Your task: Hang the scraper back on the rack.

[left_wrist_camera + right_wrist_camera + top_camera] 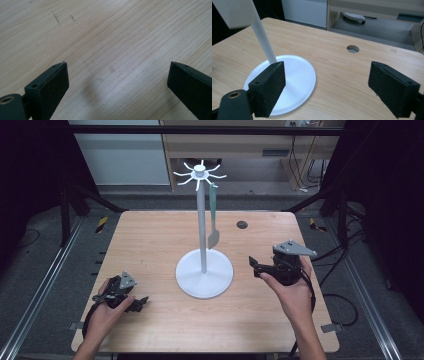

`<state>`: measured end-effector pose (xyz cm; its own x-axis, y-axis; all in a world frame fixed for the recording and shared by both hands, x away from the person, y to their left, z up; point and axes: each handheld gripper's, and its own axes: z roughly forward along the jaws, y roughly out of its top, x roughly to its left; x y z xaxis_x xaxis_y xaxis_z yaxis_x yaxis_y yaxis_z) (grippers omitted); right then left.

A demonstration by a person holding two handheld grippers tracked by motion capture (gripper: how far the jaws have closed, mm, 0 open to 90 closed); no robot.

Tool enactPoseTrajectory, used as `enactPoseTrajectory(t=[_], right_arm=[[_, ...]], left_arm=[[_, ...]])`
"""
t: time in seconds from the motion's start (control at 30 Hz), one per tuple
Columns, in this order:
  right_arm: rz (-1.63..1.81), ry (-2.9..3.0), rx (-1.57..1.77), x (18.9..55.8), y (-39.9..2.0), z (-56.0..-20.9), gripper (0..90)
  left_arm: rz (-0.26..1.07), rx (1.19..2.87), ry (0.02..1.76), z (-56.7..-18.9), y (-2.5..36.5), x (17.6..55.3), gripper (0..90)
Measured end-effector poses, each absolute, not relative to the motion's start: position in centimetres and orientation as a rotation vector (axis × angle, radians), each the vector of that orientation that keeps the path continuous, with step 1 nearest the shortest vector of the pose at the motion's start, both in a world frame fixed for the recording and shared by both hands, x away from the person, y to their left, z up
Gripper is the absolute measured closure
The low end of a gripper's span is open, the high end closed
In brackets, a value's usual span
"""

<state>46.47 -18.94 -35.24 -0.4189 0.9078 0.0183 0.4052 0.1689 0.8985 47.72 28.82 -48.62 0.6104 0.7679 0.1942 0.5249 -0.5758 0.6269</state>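
A white stand rises from a round base at the middle of the wooden table, its thin pole topped by a ring of hooks. A grey-green spatula hangs from one hook beside the pole. My right gripper is held right of the base with its jaws pointing at it. In the right gripper view the jaws stand wide open and empty, with the base and pole just ahead. My left gripper lies low at the table's front left, its jaws open over bare wood.
A round cable hole sits in the table behind and right of the stand. A pale blurred flat shape hangs close at the top left of the right gripper view. Black frame rails run along both sides of the table.
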Motion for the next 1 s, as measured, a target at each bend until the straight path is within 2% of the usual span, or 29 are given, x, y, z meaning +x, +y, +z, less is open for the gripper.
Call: enactPoseTrajectory(t=[0.47, 1.0], right_arm=[[1.147, 1.941, 1.310, 45.9, -19.9, -40.3, 10.7], [1.140, 1.948, 1.383, 46.4, -20.5, -43.5, 9.2]], left_arm=[[0.624, 2.321, 1.015, -48.6, 28.8, 47.7, 3.4], [0.625, 2.322, 1.016, -48.6, 28.8, 47.7, 3.4]])
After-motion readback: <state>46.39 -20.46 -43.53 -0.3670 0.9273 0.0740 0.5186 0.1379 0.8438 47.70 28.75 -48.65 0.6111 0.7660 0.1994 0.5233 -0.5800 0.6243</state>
